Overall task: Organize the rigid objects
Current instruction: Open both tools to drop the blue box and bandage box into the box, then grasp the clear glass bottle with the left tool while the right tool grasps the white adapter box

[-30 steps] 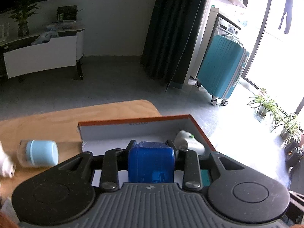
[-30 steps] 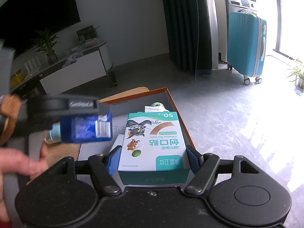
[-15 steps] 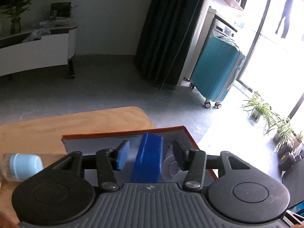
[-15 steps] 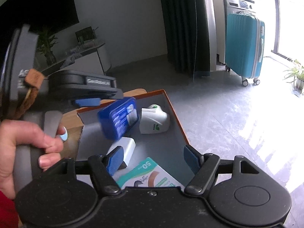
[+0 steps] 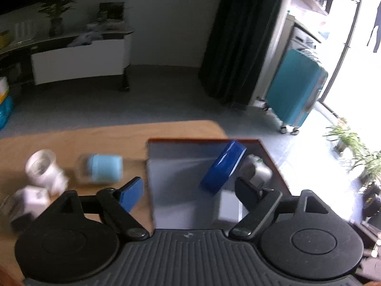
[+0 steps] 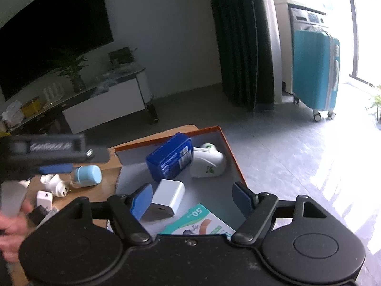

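Note:
A blue box (image 5: 223,166) lies tilted in the orange-rimmed box (image 5: 204,140), leaning on a white device (image 6: 209,160); it also shows in the right wrist view (image 6: 170,157). A white charger (image 6: 167,200) and a teal plaster box (image 6: 202,221) lie in the same box (image 6: 228,147). My left gripper (image 5: 189,190) is open and empty above the box's near left part. My right gripper (image 6: 193,200) is open and empty above the charger and plaster box.
On the wooden table (image 5: 95,138) left of the box lie a light-blue capped jar (image 5: 102,169), a white plug adapter (image 5: 45,171) and a small white charger (image 5: 31,200). A teal suitcase (image 5: 295,88) stands on the floor beyond.
My left gripper let go of the blue box, which dropped into the orange-rimmed box, then opened wide and moved left. My right gripper released the plaster box and drew back.

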The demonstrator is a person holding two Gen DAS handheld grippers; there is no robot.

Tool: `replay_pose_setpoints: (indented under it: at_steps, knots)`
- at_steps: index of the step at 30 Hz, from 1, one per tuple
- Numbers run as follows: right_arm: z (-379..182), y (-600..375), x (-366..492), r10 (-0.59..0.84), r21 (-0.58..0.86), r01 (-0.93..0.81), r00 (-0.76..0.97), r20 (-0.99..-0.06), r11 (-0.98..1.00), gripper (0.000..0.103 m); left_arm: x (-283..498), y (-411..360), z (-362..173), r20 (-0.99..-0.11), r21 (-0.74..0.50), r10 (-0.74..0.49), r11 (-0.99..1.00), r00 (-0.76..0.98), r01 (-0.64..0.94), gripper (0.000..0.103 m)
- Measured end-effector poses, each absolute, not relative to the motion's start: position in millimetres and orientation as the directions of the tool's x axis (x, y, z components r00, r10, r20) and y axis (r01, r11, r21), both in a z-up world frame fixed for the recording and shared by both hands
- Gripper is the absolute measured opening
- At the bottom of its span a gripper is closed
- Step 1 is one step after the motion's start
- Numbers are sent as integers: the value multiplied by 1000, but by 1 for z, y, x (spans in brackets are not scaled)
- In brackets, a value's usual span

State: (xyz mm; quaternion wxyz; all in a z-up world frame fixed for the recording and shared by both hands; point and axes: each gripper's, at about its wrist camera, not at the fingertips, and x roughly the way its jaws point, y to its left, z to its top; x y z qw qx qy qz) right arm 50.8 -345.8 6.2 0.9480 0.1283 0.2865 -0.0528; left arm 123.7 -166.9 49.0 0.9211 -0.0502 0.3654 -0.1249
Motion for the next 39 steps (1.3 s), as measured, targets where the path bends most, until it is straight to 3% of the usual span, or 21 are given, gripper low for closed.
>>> replay_pose_setpoints:
  at_steps: [22,39]
  knots:
    - [18,-269,49,107,185,1,814,-571,983,90,66,-85,38,-700,-142,-118,990,704,24,94]
    - [22,-215,64,179,171,-97,797,-576,981,90,55,-42,35,-698,-170,-84,984,711,-50,94]
